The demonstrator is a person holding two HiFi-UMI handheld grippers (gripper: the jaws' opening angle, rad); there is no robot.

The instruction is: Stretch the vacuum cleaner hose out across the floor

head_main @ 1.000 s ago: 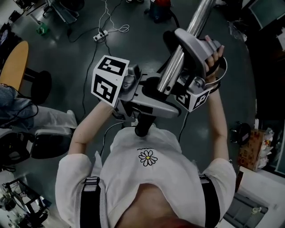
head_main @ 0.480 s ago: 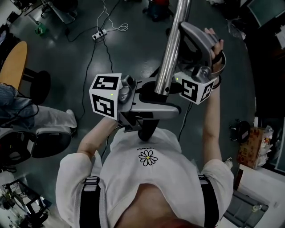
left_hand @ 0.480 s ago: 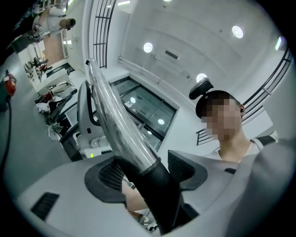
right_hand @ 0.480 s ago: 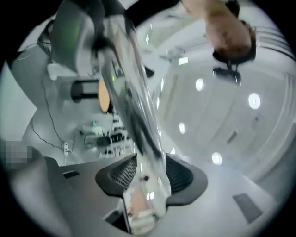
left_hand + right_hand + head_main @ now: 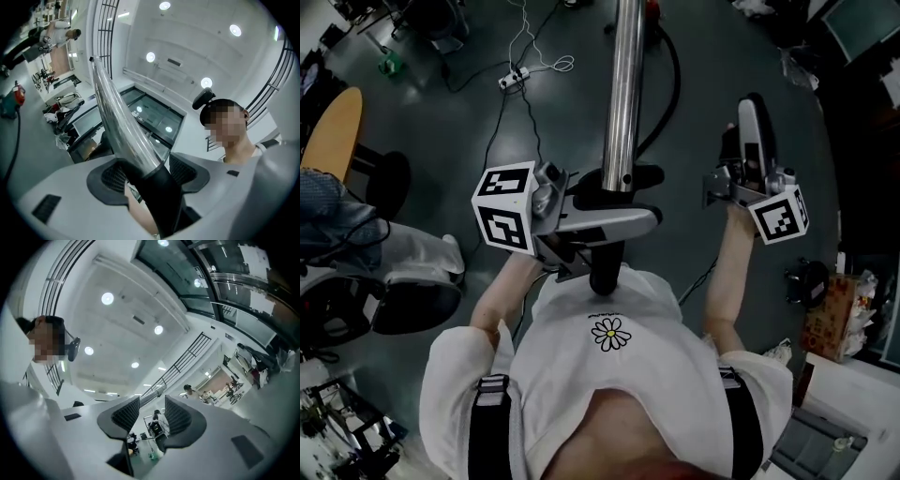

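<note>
The vacuum's shiny metal tube (image 5: 623, 94) runs up the middle of the head view, with its black cuff (image 5: 605, 272) at the near end by the person's chest. My left gripper (image 5: 614, 199) is shut on the tube just above that cuff. In the left gripper view the tube (image 5: 117, 126) and cuff (image 5: 159, 197) fill the gap of the left gripper (image 5: 147, 176). The black hose (image 5: 672, 84) curves along the floor beyond. My right gripper (image 5: 750, 141) hangs off to the right, clear of the tube. The right gripper (image 5: 152, 416) is open and empty; its jaws have just been opening.
A power strip (image 5: 514, 75) with white cables lies on the dark floor at the far left. A round wooden seat (image 5: 333, 131) and an office chair (image 5: 394, 300) with a seated person's legs are at the left. A cardboard box (image 5: 830, 314) stands at the right.
My right gripper let go of the tube and swung out to the right. The tube turned from slanting right to straight up the picture, still held by the left gripper.
</note>
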